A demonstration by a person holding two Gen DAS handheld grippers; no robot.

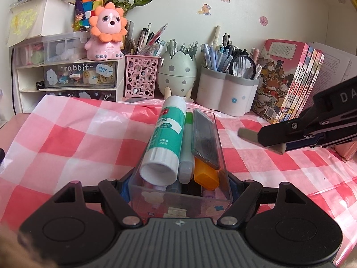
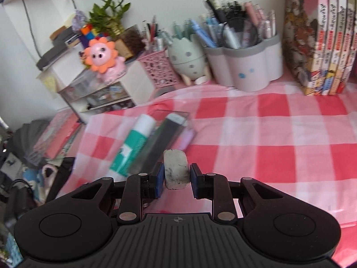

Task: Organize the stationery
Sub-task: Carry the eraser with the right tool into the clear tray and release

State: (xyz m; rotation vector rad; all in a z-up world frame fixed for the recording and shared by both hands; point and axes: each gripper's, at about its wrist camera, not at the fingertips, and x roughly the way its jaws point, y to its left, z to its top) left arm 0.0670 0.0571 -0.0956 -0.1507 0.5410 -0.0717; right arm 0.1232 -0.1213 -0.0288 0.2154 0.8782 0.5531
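My left gripper is shut on a clear plastic box by its near end. In the box lie a white-and-green glue stick, a green-capped pen, a dark flat case and an orange item. My right gripper is shut on a dirty white eraser, just right of the box in the right wrist view. In the left wrist view the right gripper hovers to the right of the box with the eraser between its fingers.
At the back stand a pink mesh pen cup, an egg-shaped holder, a white flower-shaped pen holder, a row of books and a drawer unit with a pink lion toy. A pink checked cloth covers the table.
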